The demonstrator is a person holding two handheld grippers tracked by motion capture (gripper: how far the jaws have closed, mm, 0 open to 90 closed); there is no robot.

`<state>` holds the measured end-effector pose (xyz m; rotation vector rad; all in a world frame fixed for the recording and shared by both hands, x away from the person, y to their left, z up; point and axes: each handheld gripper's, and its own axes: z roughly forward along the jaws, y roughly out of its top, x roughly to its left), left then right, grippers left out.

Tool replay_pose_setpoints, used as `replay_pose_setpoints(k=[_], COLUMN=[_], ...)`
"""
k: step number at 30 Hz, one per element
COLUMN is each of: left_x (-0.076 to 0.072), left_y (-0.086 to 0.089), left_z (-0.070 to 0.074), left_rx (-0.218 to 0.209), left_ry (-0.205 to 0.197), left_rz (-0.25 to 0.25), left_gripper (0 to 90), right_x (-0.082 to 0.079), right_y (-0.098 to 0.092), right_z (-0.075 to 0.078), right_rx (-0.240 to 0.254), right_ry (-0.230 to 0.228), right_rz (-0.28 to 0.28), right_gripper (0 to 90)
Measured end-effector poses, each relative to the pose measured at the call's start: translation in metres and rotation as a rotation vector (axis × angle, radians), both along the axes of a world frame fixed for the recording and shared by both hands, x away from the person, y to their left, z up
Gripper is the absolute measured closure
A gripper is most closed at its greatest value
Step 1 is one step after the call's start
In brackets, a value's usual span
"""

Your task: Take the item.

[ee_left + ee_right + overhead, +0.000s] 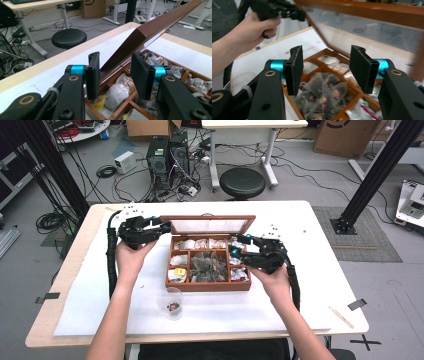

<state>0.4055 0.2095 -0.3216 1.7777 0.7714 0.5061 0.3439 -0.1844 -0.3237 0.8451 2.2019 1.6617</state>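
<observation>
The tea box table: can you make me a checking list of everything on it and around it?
Surface: white table with a pale wood edge.
Job's things: wooden tea box, lid propped up; dark pyramid tea bags fill the middle compartment, paper sachets the side ones.
Clutter: clear plastic cup in front of the box; a wooden stick near the right edge.
Grippers: left hand-held gripper shut on the lid's edge; right hand-held gripper open, nothing between its jaws, above the tea bags.
Cables: a black one trails from each gripper; tangled ones on the floor.
Surroundings: black stool, computer towers, cardboard boxes.
</observation>
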Motion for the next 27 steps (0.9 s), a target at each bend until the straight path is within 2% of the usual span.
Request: replay_pose_setpoints(k=[4, 5, 7, 8, 9, 12, 19, 21, 27], left_x=[0.000, 0.000, 0.000, 0.000, 0.000, 0.001, 0.001, 0.001, 0.001], left_y=[0.000, 0.000, 0.000, 0.000, 0.001, 0.001, 0.001, 0.001, 0.001], left_z=[0.000, 0.000, 0.000, -0.001, -0.001, -0.001, -0.002, -0.002, -0.002], left_rx=[0.000, 0.000, -0.004, -0.008, -0.012, -0.016, -0.017, -0.019, -0.019], left_ry=[-0.002, -0.003, -0.002, -0.001, -0.002, -0.004, -0.003, -0.004, -0.002], left_rz=[-0.001, -0.002, -0.002, -0.003, -0.003, -0.003, -0.005, -0.004, -0.004], left_gripper=[59.7, 59.7, 59.7, 59.7, 59.7, 59.7, 59.7, 59.7, 59.7], right_x=[0.003, 0.006, 0.009, 0.009, 0.012, 0.016, 0.023, 0.023, 0.026], right_y=[-0.015, -0.027, -0.038, -0.038, -0.050, -0.068, -0.100, -0.104, -0.127], right_z=[0.002, 0.003, 0.003, 0.003, 0.003, 0.000, -0.008, -0.008, -0.011], right_rx=[0.022, 0.033, 0.040, 0.040, 0.050, 0.076, 0.120, 0.121, 0.121], right_ry=[-0.001, 0.003, 0.007, 0.007, 0.016, 0.024, 0.057, 0.057, 0.066], right_rz=[-0.033, -0.062, -0.088, -0.088, -0.114, -0.161, -0.253, -0.262, -0.336], right_gripper=[45.4, 45.0, 44.2, 44.2, 43.6, 42.7, 42.3, 42.3, 40.4])
